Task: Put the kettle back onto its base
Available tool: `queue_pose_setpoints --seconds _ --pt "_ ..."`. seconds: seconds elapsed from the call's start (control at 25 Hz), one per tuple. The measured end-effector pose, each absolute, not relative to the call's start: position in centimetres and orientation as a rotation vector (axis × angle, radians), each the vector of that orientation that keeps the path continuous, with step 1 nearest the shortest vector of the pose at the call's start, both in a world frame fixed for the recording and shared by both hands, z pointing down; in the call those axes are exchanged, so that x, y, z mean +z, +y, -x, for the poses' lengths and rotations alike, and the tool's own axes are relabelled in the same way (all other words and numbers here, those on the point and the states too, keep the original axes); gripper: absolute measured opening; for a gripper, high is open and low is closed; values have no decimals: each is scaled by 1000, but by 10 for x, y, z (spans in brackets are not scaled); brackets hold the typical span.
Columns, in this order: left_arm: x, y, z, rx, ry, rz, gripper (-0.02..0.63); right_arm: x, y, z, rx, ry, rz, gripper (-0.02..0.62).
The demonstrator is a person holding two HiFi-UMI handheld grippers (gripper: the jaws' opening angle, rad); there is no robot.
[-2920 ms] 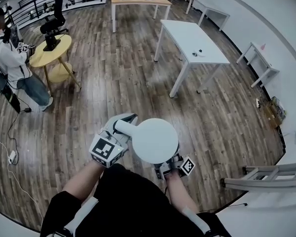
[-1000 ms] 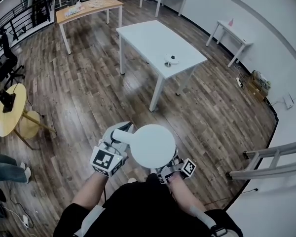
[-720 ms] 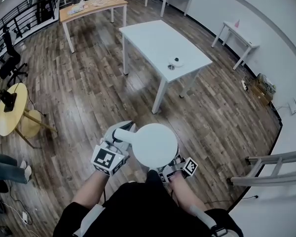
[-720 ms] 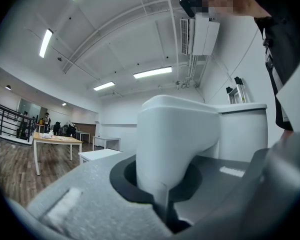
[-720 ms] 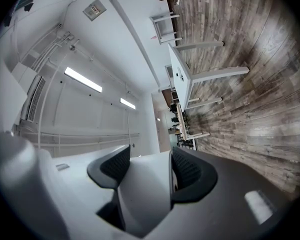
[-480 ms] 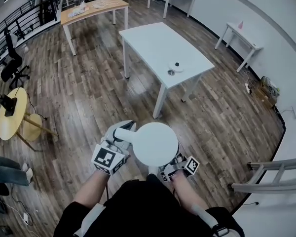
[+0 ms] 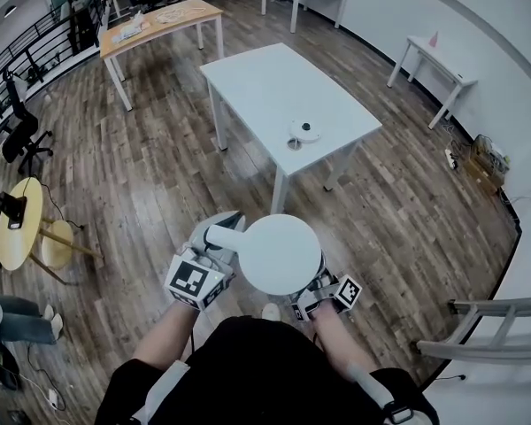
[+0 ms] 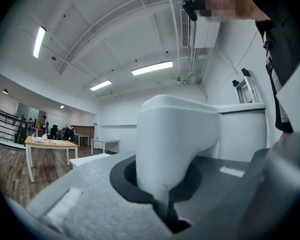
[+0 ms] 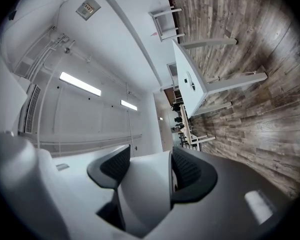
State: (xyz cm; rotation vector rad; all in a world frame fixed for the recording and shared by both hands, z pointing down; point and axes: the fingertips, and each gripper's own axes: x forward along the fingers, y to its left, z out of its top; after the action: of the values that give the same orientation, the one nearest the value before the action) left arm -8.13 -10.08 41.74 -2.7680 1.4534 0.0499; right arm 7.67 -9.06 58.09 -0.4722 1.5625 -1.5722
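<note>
Wood-floored hall; white worktop (image 7: 248,78) at 12 o'clock, carrying base (image 7: 305,130). Kettle (image 7: 279,253) aloft at 6 o'clock, well apart from base. Left tongs (image 7: 214,239) clamped on handle, right tongs (image 7: 311,297) clamped on opposite side. Approach and seating outstanding.

- I can read no text, brand or number in any view, also not on the kettle (image 7: 279,253).
- The left cube (image 7: 195,280) and the right cube (image 7: 346,291) carry only black-and-white square markers.
- A wall plate (image 9: 87,7) in the right gripper view is too small to read.
</note>
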Motion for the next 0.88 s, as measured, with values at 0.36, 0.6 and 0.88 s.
queue_pose_setpoints --seconds 0.36,0.6,0.88 --pt "419 -150 33 64 1454 2767 2 581 -136 -129 -1562 1556 486 267" --pt "424 -174 19 46 1427 2789 2 588 -154 -140 -1556 1526 499 265" --pt "429 -223 7 81 1358 2836 2 591 -195 -153 -1512 1514 547 264"
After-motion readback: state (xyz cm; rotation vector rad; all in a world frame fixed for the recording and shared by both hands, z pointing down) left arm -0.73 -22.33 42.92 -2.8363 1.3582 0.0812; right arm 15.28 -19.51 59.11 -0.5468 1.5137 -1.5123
